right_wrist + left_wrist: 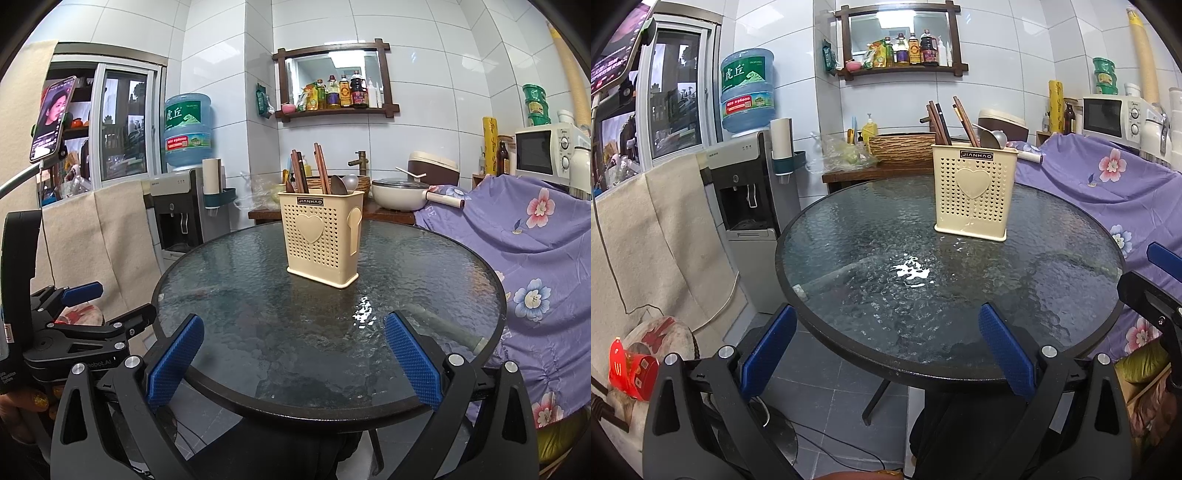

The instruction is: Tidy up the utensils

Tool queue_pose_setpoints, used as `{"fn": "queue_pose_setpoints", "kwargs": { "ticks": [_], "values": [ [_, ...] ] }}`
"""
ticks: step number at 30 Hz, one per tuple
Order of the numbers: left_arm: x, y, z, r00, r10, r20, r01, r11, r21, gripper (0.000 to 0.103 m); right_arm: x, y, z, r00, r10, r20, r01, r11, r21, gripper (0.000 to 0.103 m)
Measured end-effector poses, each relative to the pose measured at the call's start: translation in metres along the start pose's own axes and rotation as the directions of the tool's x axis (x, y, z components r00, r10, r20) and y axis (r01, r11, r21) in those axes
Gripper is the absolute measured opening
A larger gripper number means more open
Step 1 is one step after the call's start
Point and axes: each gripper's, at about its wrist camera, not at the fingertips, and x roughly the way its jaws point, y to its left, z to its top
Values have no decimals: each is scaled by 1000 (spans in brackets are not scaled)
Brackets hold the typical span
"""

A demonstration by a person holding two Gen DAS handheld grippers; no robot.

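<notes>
A cream perforated utensil holder point(973, 192) with a heart on its front stands upright on the round glass table point(886, 258). It holds several brown chopsticks point(940, 123) and two spoons point(991, 138). It also shows in the right wrist view point(321, 236), with chopsticks point(308, 170) and spoons point(343, 184) sticking out. My left gripper point(886, 339) is open and empty over the table's near edge. My right gripper point(293, 349) is open and empty over the near edge. The left gripper shows at the left of the right wrist view point(107, 306).
A water dispenser point(750, 192) stands left of the table. A purple flowered cloth point(1108, 192) covers furniture on the right, with a microwave point(1108, 114) behind. A wooden counter point(879, 166) with a basket and bags lies behind the table. A white pot point(399, 194) sits there.
</notes>
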Motion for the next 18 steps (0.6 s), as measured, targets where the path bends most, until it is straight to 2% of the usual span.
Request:
{"fn": "queue_pose_setpoints", "kwargs": {
  "ticks": [18],
  "values": [
    [0, 0, -2, 1000, 1, -2, -1, 1000, 0, 97, 1, 0, 0, 1000, 2, -5, -2, 1000, -1, 97]
  ]
}}
